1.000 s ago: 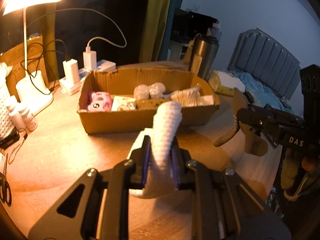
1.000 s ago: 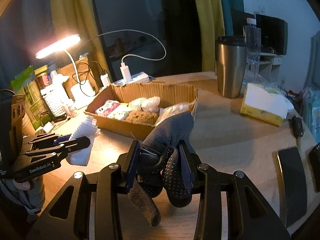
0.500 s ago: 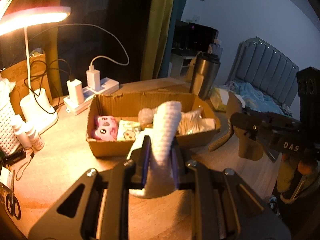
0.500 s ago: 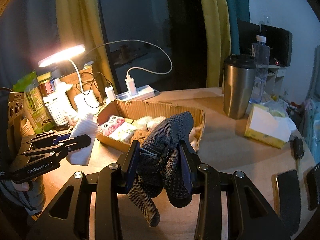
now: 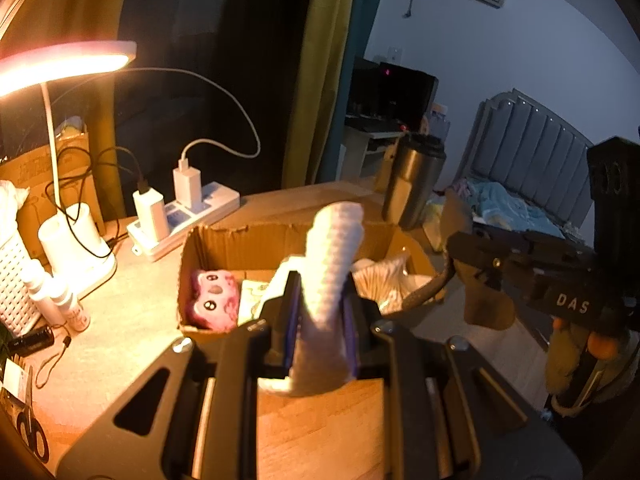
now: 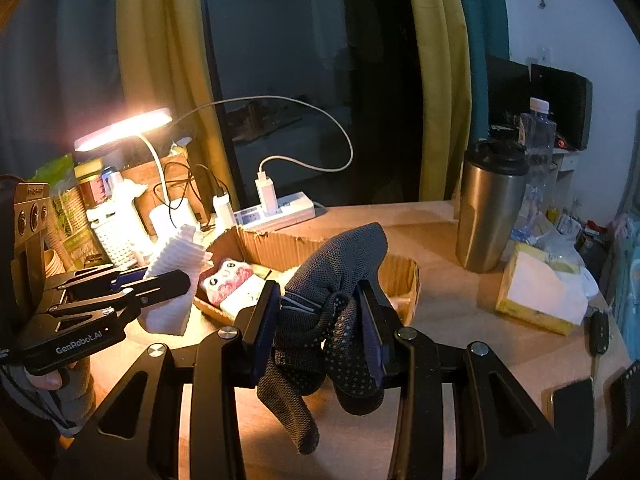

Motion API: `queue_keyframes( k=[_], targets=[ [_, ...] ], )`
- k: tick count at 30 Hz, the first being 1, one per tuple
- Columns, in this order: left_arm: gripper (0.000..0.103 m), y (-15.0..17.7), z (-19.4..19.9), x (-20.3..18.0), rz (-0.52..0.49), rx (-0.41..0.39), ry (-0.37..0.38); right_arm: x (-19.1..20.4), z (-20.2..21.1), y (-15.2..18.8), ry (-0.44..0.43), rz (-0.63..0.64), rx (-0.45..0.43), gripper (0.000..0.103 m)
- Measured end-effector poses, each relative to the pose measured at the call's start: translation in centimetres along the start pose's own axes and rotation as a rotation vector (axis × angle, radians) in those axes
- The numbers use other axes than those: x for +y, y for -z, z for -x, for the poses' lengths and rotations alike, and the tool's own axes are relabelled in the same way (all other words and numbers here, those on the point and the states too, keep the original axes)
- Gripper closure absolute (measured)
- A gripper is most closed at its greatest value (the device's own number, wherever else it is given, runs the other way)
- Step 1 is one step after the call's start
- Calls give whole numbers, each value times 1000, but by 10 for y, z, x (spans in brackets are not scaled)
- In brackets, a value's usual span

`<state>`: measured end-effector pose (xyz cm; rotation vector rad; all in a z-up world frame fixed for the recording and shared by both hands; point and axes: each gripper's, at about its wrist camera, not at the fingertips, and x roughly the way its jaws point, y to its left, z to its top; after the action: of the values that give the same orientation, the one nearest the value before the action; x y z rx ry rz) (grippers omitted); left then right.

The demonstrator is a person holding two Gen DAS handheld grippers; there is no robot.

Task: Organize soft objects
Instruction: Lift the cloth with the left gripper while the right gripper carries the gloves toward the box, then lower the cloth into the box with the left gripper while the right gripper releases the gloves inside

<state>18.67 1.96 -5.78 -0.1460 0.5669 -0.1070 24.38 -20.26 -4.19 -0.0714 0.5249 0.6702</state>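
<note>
Ahead of both grippers, beyond the fingers, we log the shallow brown cardboard box [image 5: 224, 240] on the tabletop [image 6: 460, 308]. Left gripper [image 5: 320, 312] clamps the white ribbed foam sheet [image 5: 332, 264] upright; right gripper [image 6: 320, 320] clamps the dark grey dotted knit glove [image 6: 336, 272], whose fingers dangle. We judge the left nearer.

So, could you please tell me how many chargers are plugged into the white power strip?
2. One white charger with a white cable stands mid-strip; another with a black cable sits at the end of the power strip nearer the lamp. None seems hidden.
</note>
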Motion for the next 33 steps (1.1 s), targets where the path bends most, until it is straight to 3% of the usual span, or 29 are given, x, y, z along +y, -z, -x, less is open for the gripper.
queue_keyframes(
  k=[17, 33],
  targets=[
    [84, -22, -31, 16, 12, -20, -34, -10, -36, -17, -15, 3, 8, 62],
    [84, -19, -82, 32, 35, 45, -65, -17, -84, -8, 1, 9, 67, 62]
  ],
)
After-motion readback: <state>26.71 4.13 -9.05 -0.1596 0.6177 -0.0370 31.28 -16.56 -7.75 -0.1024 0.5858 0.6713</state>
